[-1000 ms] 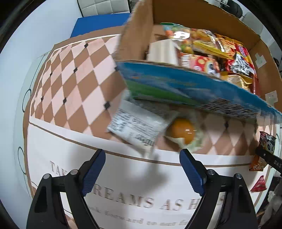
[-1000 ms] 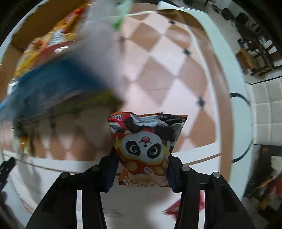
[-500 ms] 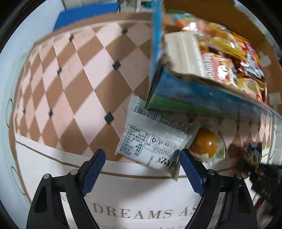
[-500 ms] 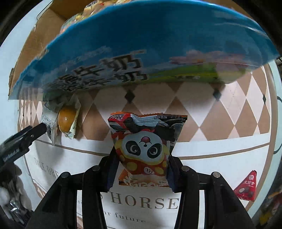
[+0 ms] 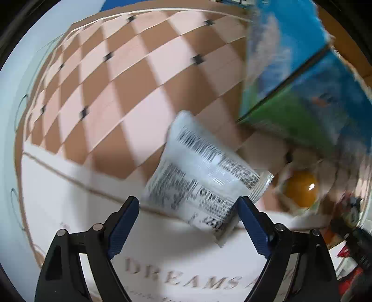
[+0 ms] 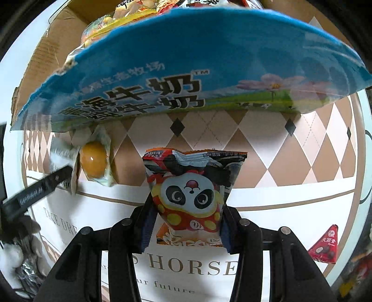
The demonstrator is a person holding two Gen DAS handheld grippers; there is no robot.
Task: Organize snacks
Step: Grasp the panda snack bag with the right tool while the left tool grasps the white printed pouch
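A mat point(image 6: 302, 162) with a brown-and-pink diamond pattern and a white border printed with lettering covers the surface, and on it stands a cardboard box point(image 6: 162, 69) whose blue outer side carries Chinese characters, a pink flower and a green strip; packets of snacks point(image 6: 130, 11) show above its rim in the right wrist view. In the left wrist view the box point(image 5: 302, 76) fills the upper right, blurred. Just in front of the box, near its left corner as the right camera sees it, lies a white packet point(image 5: 204, 181) printed with black text and a barcode, and beside it, touching or nearly so, a clear packet with an orange ball point(image 5: 301, 191) inside. The left gripper point(image 5: 188, 206) points down over the white packet with its blue pads spread wide; the packet's near end lies between them, close to the right pad, and whether that pad touches it I cannot tell. The right gripper point(image 6: 186, 227) is clamped on a panda packet point(image 6: 193, 192), held upright in front of the box with its top edge crumpled. A small red triangular packet point(image 6: 324, 246) lies on the white border, well to the right of the right gripper.
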